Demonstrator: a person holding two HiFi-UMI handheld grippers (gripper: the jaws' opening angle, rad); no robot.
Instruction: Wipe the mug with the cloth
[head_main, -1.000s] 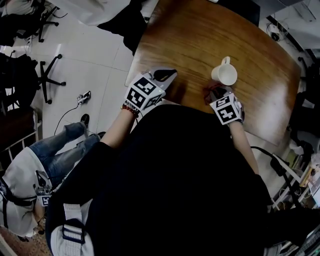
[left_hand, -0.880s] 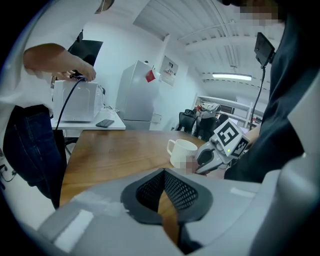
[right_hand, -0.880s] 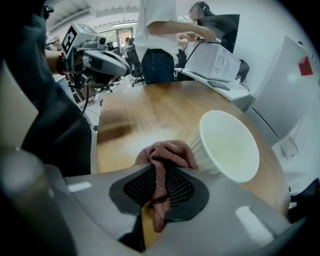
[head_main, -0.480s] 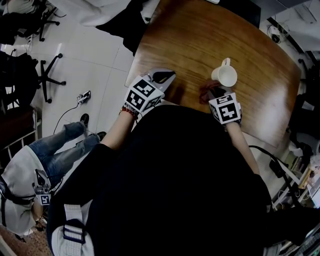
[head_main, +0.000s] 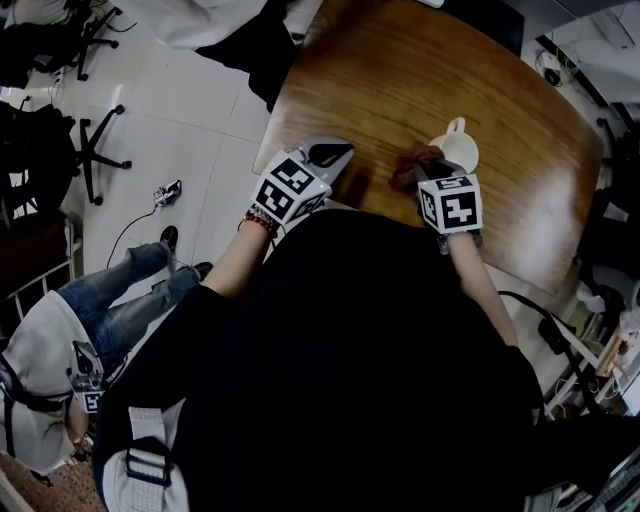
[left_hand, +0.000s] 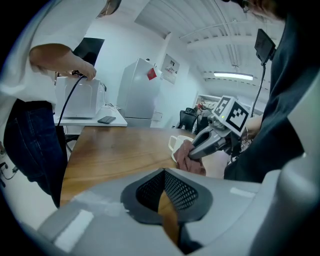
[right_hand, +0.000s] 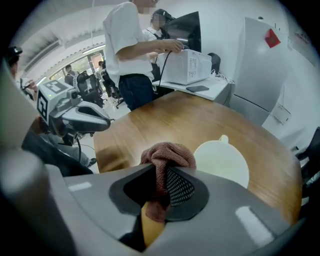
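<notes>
A white mug (head_main: 457, 150) stands upright on the round wooden table (head_main: 400, 70), its handle pointing away from me. My right gripper (head_main: 424, 174) is shut on a bunched reddish-brown cloth (head_main: 410, 166), which sits right beside the mug's near left side. In the right gripper view the cloth (right_hand: 167, 156) is pinched between the jaws of the right gripper (right_hand: 161, 172), with the mug (right_hand: 222, 161) just right of it. My left gripper (head_main: 338, 152) hovers at the table's near left edge, shut and holding nothing. From the left gripper (left_hand: 164, 172) I see cloth (left_hand: 192, 161) and mug (left_hand: 177, 143) together.
A person in a white shirt (right_hand: 131, 45) stands at a white desk with an appliance (right_hand: 186, 67) beyond the table. A white fridge (left_hand: 140, 92) stands behind. Office chairs (head_main: 90, 150) and a seated person (head_main: 60, 350) are on the floor to the left.
My right gripper has carried the cloth forward and up to the mug's side. The left gripper has barely moved.
</notes>
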